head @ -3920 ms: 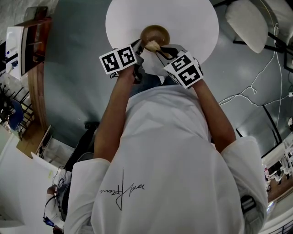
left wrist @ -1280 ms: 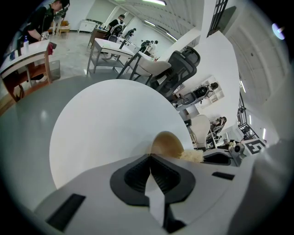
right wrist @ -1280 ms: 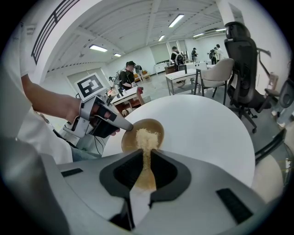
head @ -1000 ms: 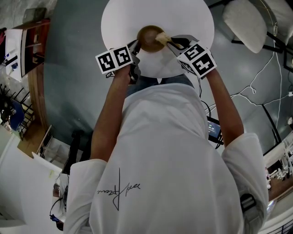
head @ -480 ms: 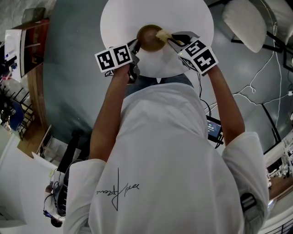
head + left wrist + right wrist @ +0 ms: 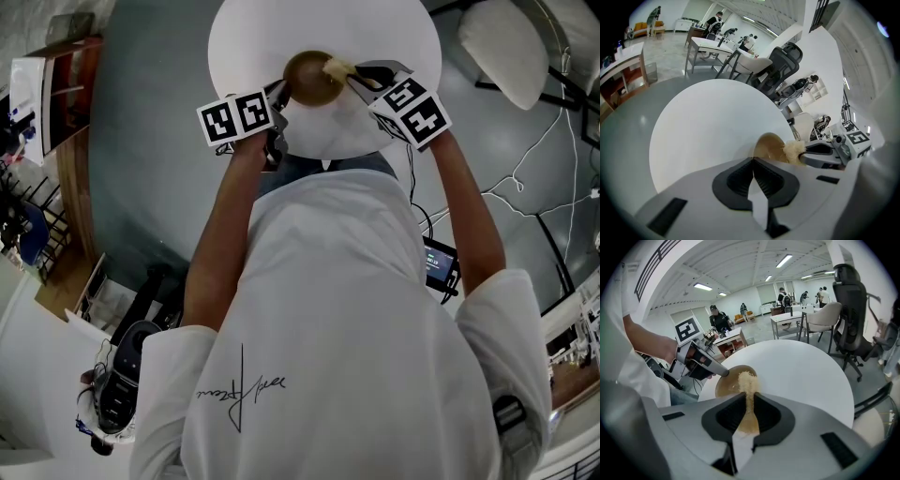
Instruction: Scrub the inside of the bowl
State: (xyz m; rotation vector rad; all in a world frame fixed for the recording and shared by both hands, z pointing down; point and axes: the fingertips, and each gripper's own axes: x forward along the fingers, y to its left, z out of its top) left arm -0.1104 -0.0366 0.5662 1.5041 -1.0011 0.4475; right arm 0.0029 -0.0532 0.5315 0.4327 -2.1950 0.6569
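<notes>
The wooden bowl (image 6: 309, 80) is set on the round white worktop (image 6: 375, 28), close to its near edge and just in front of the person. Its near left rim is pinched by the left gripper (image 6: 281, 94), whose jaws are drawn almost together on the thin wall. By this grip, it is judged, the bowl is steadied so that it is neither spun nor pushed away under the scrubbing. From the right a pale fibre brush (image 6: 337, 67) is brought in over the rim, its bristled head laid at the bowl's right side, just inside the rim. The brush's handle is clamped by the right gripper (image 6: 361, 77), whose jaws are narrowed to a slim gap filled by the handle, with the head left projecting beyond their tips. The scrubbing is judged to be under way. A chair (image 6: 502, 42) is seen at the far right, and cables (image 6: 553, 141) are strewn over the grey floor (image 6: 150, 187)
</notes>
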